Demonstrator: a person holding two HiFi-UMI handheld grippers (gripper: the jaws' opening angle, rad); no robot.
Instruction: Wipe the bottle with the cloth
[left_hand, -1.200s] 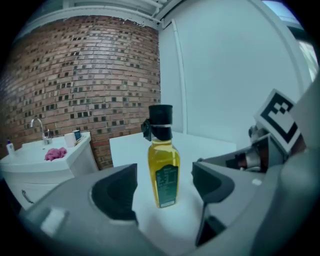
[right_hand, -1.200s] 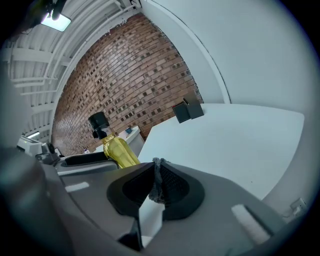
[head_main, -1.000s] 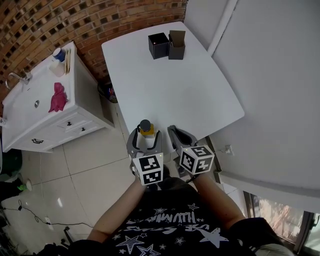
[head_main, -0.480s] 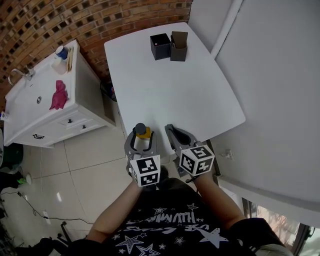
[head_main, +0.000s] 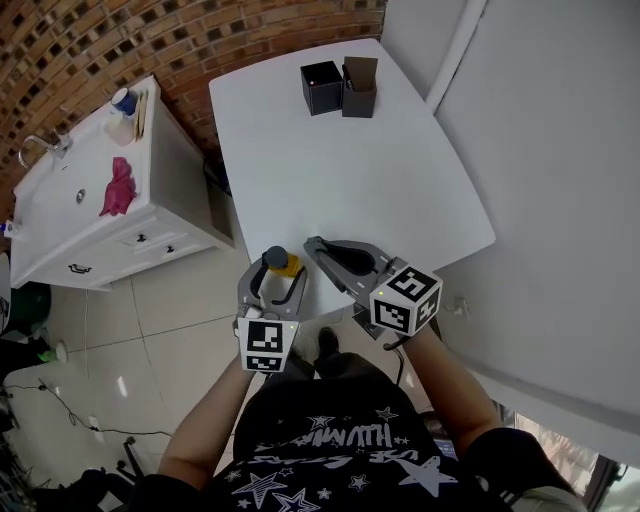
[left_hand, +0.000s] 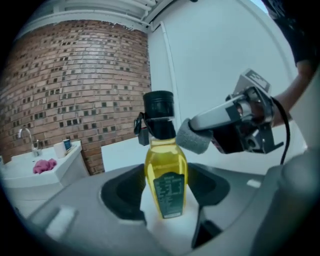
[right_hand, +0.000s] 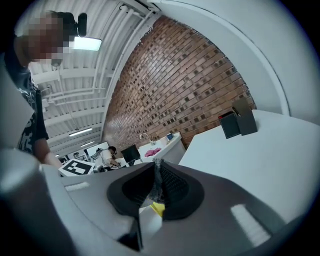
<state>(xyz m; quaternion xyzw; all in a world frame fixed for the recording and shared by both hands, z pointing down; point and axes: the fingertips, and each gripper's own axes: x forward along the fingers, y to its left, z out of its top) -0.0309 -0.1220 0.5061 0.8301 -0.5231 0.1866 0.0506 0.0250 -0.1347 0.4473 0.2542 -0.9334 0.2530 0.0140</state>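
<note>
A bottle (head_main: 276, 262) of yellow liquid with a black cap stands at the near edge of the white table (head_main: 330, 150). My left gripper (head_main: 274, 276) has just been closing and is now shut on the bottle's body (left_hand: 165, 170), with a pad against each side. My right gripper (head_main: 316, 248) is shut on a small grey cloth (left_hand: 193, 136). It points left, and the cloth sits right beside the bottle's neck under the cap (left_hand: 158, 111). In the right gripper view the cloth (right_hand: 156, 179) shows as a thin grey strip between the closed pads.
Two black boxes (head_main: 320, 88) (head_main: 357, 90) stand at the table's far end. At the left is a white sink cabinet (head_main: 90, 215) with a pink rag (head_main: 116, 190) on top. Brick wall lies behind, tiled floor (head_main: 170, 330) below.
The left jaws have closed in around the bottle. The right gripper has risen and swung left, bringing its tip up beside the bottle's cap.
</note>
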